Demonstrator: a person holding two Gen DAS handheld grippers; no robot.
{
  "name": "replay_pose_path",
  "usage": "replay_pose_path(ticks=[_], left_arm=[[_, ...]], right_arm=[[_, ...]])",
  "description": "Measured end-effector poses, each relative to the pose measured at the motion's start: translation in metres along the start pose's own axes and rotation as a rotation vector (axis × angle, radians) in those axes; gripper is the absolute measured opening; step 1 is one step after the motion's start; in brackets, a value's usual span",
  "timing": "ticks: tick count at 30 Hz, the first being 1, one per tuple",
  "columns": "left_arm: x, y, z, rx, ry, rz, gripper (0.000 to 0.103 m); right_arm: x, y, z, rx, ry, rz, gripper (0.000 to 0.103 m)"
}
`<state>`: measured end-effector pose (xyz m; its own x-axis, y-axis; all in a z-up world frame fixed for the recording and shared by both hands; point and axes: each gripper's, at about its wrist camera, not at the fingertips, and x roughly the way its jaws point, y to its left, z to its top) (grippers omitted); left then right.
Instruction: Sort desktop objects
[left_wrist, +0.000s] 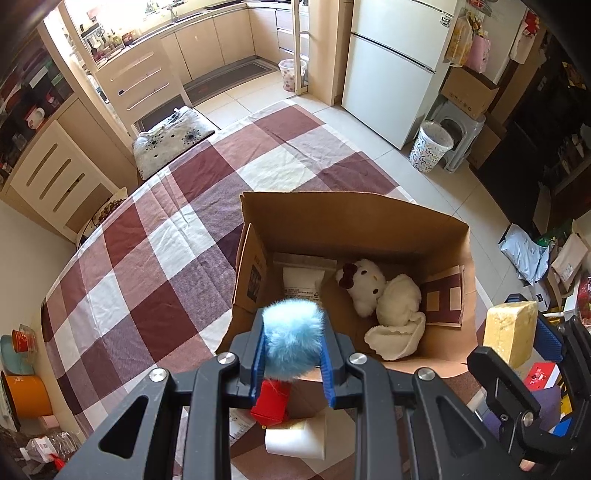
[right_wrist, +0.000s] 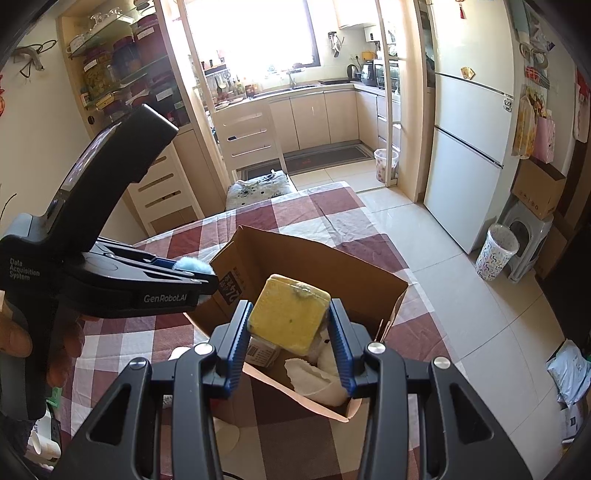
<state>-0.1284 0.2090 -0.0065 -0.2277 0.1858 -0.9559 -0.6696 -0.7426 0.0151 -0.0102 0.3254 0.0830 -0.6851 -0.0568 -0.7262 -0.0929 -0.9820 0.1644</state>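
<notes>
My left gripper (left_wrist: 293, 317) is shut on a fluffy blue pom-pom (left_wrist: 293, 343) and points steeply down at the near-left edge of an open cardboard box (left_wrist: 351, 221). A red piece (left_wrist: 271, 406) shows just under the pom-pom; whether it is attached I cannot tell. In the box lie a white plush cat (left_wrist: 364, 284) and a white cloth (left_wrist: 397, 332). My right gripper (right_wrist: 289, 306) is shut on a yellow sponge block (right_wrist: 290, 321) above the box (right_wrist: 314, 258). The left gripper (right_wrist: 207, 275) shows at the left of the right wrist view with blue fluff (right_wrist: 194, 265) at its tip.
The box stands on a table with a red-and-white checked cloth (left_wrist: 155, 258). A white paper cup (left_wrist: 295, 439) lies on the cloth below my left gripper. A cushioned chair (left_wrist: 170, 136) stands at the far table edge. A patterned bin (left_wrist: 430, 146) stands on the floor to the right.
</notes>
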Motion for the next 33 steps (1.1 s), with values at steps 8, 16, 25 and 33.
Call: replay_pose_path(ticks=[8, 16, 25, 33], left_arm=[[0.0, -0.001, 0.002, 0.006, -0.007, -0.004, 0.027], [-0.005, -0.001, 0.008, 0.017, -0.038, 0.1, 0.068], [-0.01, 0.011, 0.004, -0.026, -0.037, 0.075, 0.068], [-0.014, 0.009, -0.001, -0.022, -0.031, 0.07, 0.068]], right_arm=[[0.001, 0.001, 0.0, 0.003, 0.002, -0.001, 0.042], [-0.019, 0.006, 0.003, 0.005, -0.117, -0.03, 0.093], [-0.024, 0.009, 0.0, 0.017, -0.105, -0.004, 0.093], [-0.025, 0.004, 0.0, 0.033, -0.09, 0.005, 0.093]])
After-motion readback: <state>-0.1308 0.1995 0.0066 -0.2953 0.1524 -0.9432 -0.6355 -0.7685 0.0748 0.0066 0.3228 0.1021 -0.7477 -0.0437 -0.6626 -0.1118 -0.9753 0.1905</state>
